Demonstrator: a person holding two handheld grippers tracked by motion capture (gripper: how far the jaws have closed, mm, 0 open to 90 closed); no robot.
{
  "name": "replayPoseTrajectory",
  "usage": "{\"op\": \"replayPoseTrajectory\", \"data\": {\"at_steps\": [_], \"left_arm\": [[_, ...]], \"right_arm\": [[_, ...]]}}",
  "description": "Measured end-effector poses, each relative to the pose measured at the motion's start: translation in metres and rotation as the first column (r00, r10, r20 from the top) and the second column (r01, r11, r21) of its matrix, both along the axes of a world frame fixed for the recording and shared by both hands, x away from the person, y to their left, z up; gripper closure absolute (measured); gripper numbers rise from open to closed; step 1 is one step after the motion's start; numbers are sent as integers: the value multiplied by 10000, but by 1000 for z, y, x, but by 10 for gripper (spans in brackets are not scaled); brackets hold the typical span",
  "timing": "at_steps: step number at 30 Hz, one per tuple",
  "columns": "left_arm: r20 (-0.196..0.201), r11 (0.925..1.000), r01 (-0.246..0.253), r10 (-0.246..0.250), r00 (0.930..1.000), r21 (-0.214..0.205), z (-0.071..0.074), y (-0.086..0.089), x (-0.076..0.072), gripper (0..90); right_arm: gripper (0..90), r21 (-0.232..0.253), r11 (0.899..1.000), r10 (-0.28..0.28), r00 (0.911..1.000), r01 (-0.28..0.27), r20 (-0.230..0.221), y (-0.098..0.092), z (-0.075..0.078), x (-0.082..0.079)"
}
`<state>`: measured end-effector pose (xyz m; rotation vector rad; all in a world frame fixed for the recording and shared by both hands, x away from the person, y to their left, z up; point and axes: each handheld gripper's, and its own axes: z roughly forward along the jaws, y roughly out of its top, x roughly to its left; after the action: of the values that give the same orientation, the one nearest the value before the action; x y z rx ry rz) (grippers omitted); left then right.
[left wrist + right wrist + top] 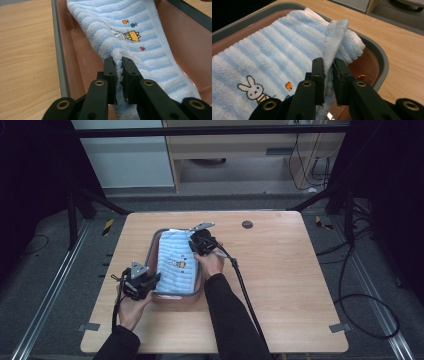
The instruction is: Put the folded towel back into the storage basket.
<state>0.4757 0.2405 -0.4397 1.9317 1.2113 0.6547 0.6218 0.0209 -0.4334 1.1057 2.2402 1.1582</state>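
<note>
The blue striped towel (176,265) lies folded in the brown tray (154,244) on the wooden table (280,285). The left gripper (154,279) pinches its near corner between nearly closed jaws; the right gripper (196,246) grips a fold at the far edge likewise.

Towel (130,37) hides tray (75,57) floor — far corners cropped.

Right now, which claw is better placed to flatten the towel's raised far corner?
Right, probably: the right claw pinches that corner of the towel; the left claw grips its near edge.
</note>
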Motion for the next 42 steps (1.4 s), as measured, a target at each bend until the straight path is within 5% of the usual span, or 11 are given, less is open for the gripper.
{"op": "replayPoseTrajectory", "data": {"at_steps": [12,19,32,42], "left_arm": [[294,9994,-159,168,9994,-308,7,5,-3,761],[584,9982,-90,125,9982,-589,16,9,-8,727],[788,9951,470,-402,9961,-873,24,10,-16,547],[790,9944,581,-511,9956,-885,24,11,-16,433]], "right_arm": [[727,132,9998,-171,9984,164,537,-7,11,-4],[632,689,9974,-268,9943,197,1036,-23,28,-15],[328,1115,9914,-839,9875,692,1335,-81,44,-45],[280,1330,9840,-1340,9843,1185,1148,-137,38,-70]]}}
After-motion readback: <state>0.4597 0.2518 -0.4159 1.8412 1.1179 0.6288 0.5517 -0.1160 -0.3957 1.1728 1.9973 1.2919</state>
